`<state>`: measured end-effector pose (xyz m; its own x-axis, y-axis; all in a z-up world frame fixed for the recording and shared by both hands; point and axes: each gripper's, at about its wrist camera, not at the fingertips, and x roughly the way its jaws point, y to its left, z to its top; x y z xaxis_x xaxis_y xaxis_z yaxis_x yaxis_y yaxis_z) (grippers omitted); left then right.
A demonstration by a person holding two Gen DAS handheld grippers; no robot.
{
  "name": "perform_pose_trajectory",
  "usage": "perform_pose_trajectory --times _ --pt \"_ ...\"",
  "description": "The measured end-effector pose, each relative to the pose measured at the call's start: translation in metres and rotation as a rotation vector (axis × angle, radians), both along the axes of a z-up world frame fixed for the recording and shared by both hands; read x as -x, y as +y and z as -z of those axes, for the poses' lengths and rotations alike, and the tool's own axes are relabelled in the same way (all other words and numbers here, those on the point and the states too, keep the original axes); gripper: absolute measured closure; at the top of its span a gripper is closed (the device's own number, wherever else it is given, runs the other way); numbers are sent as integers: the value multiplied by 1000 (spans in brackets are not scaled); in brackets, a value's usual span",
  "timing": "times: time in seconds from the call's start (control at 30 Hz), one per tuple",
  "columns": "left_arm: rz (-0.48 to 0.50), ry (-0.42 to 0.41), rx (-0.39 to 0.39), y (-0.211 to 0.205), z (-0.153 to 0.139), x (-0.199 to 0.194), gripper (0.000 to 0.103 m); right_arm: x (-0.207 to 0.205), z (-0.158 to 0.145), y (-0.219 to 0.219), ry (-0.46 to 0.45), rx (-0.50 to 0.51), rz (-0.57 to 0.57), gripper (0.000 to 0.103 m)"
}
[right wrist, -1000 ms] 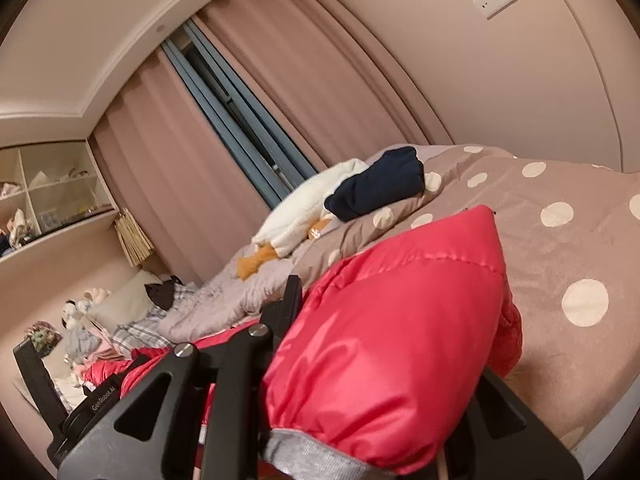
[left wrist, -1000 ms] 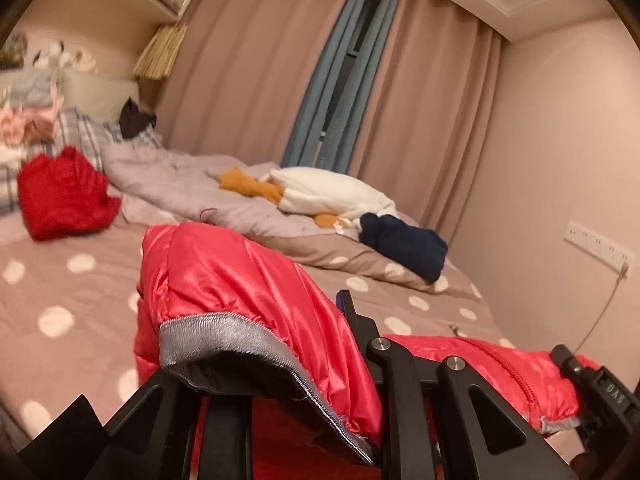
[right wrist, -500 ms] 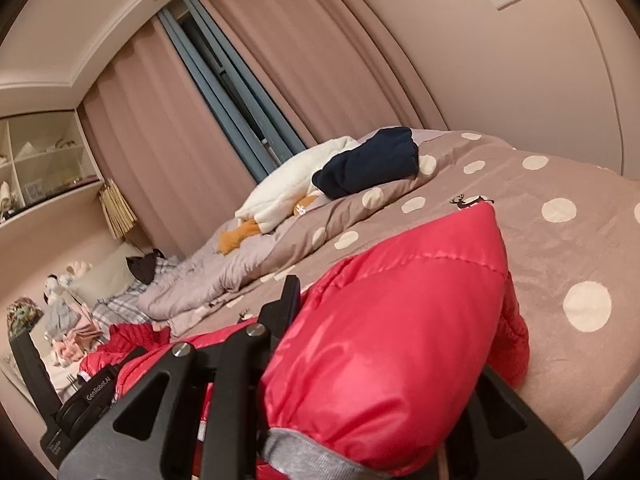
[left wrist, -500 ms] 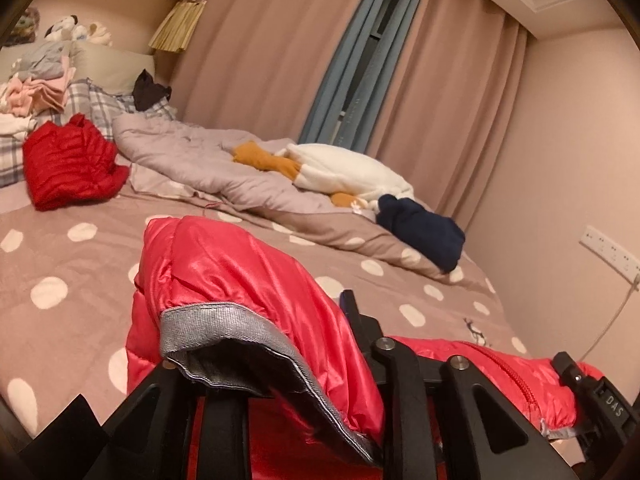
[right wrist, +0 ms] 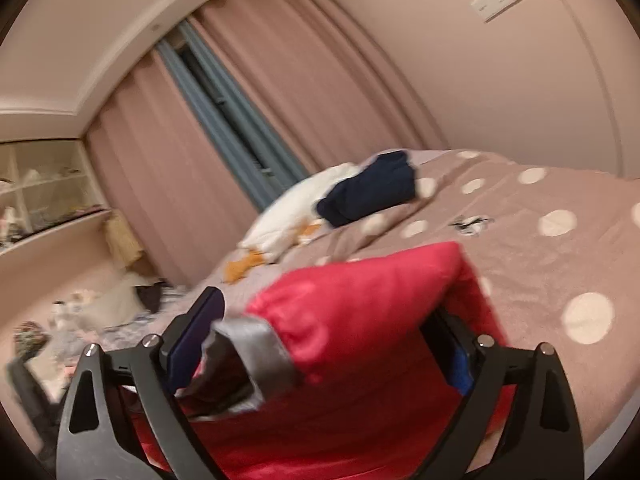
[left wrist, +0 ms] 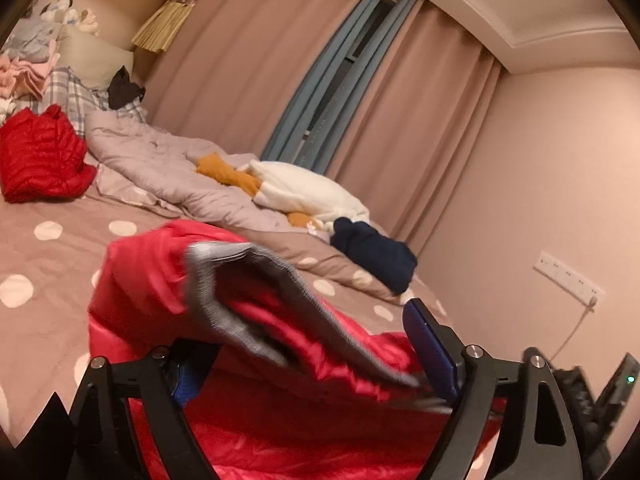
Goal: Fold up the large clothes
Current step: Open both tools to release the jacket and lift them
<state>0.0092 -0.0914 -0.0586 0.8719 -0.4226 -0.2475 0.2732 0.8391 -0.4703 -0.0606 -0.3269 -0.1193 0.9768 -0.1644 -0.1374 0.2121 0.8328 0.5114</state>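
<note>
- Fingers of the left gripper (left wrist: 308, 354) stand wide apart, having just been opening; the grey knit cuff (left wrist: 256, 292) of the shiny red padded jacket's (left wrist: 160, 280) sleeve lies loose between them, and the dark blue pad on the right-hand finger (left wrist: 430, 350) is bare on its inner face.
- Whether that cuff's far tip brushes the pad cannot be told, since the cloth is blurred there.
- Fingers of the right gripper (right wrist: 324, 354) are likewise spread wide, having just been opening; the jacket's other red sleeve (right wrist: 360, 292) with its grey cuff (right wrist: 248, 356) sits between them, and the left-hand dark blue pad (right wrist: 196, 332) stands just beside the cuff, not pressing on it.
- The right-hand pad of that gripper is mostly hidden behind the sleeve.
- The jacket lies at the near edge of the bed covered in a brown sheet with white dots (left wrist: 48, 264), its body spread beneath both grippers.
- A crumpled grey quilt (left wrist: 160, 164) runs along the bed's far side.
- On the quilt lie a white and orange plush toy (left wrist: 304, 192) and, just beside it toward the far right corner, a folded navy garment (left wrist: 376, 254).
- A second quilted red jacket (left wrist: 40, 160) sits bunched near the bed's left end, well apart from the one being handled.
- Pink curtains (left wrist: 248, 60) hang behind the bed.
</note>
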Motion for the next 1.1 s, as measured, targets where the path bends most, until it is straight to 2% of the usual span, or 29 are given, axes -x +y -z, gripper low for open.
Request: perform_pose_trajectory --times 0.1,0.2,0.27,0.37,0.5,0.63,0.77,0.87,0.97,1.03,1.1 --pt "-73 -48 -37 1 -8 8 11 -6 0 -1 29 16 43 3" --pt "-139 -108 -61 6 -12 15 2 -9 1 -5 47 23 66 2" --pt "-192 -121 -81 8 -11 13 2 -7 -1 -5 39 23 70 1" --pt "-210 -76 -101 9 -4 0 2 -2 -2 -6 6 15 65 0" --pt "-221 -41 -83 15 5 -5 2 1 -6 -3 -4 42 60 0" --pt "-226 -41 -78 17 5 -2 2 -3 -4 1 23 67 53 0" --pt "-226 -12 -99 12 16 -6 2 -16 10 0 87 54 13 0" --pt "-233 129 -129 6 43 -27 2 -31 30 4 169 67 -32 1" --pt "-220 213 -114 2 72 -44 3 -52 54 8 258 84 -76 15" --pt "-231 257 -155 -4 85 -55 9 -71 74 6 328 71 -100 29" --pt "-251 258 -207 -9 90 -62 15 -84 85 3 362 90 -86 39"
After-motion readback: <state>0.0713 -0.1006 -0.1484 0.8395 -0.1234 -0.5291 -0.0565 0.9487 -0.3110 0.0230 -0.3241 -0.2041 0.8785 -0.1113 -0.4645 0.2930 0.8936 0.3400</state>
